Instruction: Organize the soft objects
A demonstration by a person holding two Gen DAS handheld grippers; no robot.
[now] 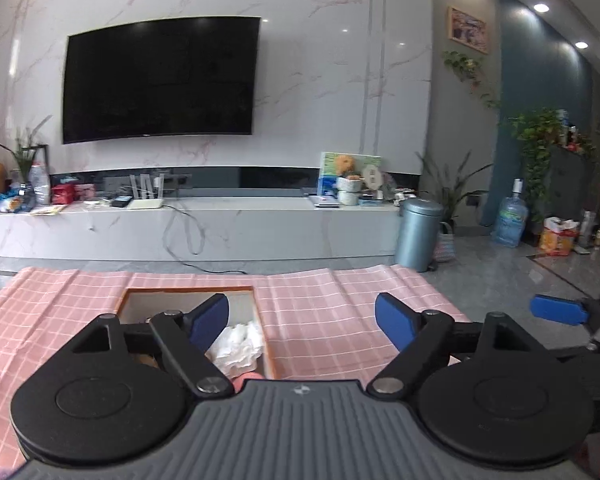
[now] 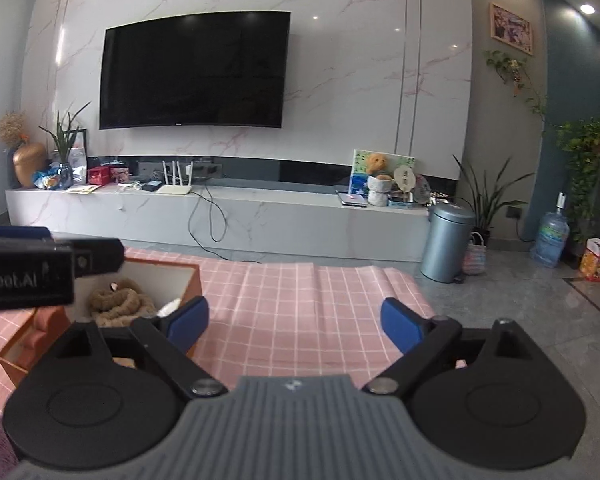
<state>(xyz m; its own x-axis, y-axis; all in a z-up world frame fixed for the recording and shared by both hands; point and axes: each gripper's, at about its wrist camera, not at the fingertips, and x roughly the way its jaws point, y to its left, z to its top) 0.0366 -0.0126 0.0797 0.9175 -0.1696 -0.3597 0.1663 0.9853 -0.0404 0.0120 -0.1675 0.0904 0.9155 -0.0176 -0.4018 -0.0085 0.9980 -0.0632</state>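
Note:
An orange-walled open box sits on the pink checked cloth. In the left wrist view a crumpled white soft thing lies inside it. My left gripper hangs open above the box's right side, with nothing between its blue pads. In the right wrist view the same box holds a brown knitted soft thing and a white piece. My right gripper stands open over the cloth to the right of the box, holding nothing. The left gripper's black body fills the left edge.
Beyond the table's far edge are a marble TV console with clutter, a wall television, a grey bin, a water bottle and potted plants. Grey floor lies to the right.

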